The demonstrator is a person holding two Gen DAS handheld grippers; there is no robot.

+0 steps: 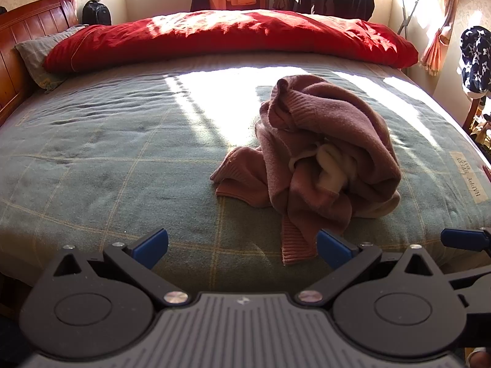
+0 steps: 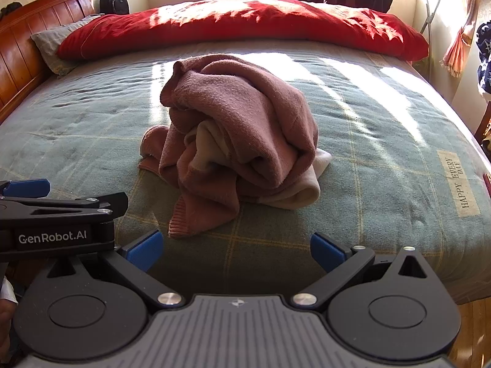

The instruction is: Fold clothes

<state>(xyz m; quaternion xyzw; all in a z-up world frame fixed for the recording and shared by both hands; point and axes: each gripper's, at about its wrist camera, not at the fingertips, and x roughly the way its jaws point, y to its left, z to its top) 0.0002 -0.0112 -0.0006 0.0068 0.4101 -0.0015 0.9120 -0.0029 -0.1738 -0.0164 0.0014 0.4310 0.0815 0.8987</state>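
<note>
Left wrist view shows the left gripper (image 1: 242,247) with its blue-padded jaws spread wide apart, holding nothing, hovering over the near edge of a bed covered in a grey-green checked blanket (image 1: 107,159). Just beyond its right fingertip (image 1: 333,248) hangs a ribbed cuff of the crumpled dusty-pink knitted sweater with cream lining (image 1: 319,150), which sits heaped in the middle of the bed, slightly right of centre.

From the right wrist view, the right gripper (image 2: 236,251) also has its jaws wide apart and empty, with the sweater (image 2: 239,128) straight ahead and the left gripper's black body just beside it on the left.

Behind the sweater lies a long red quilt (image 1: 227,40), with a polished wooden headboard (image 1: 27,36) on the left. Strong sunlight stripes the blanket.
</note>
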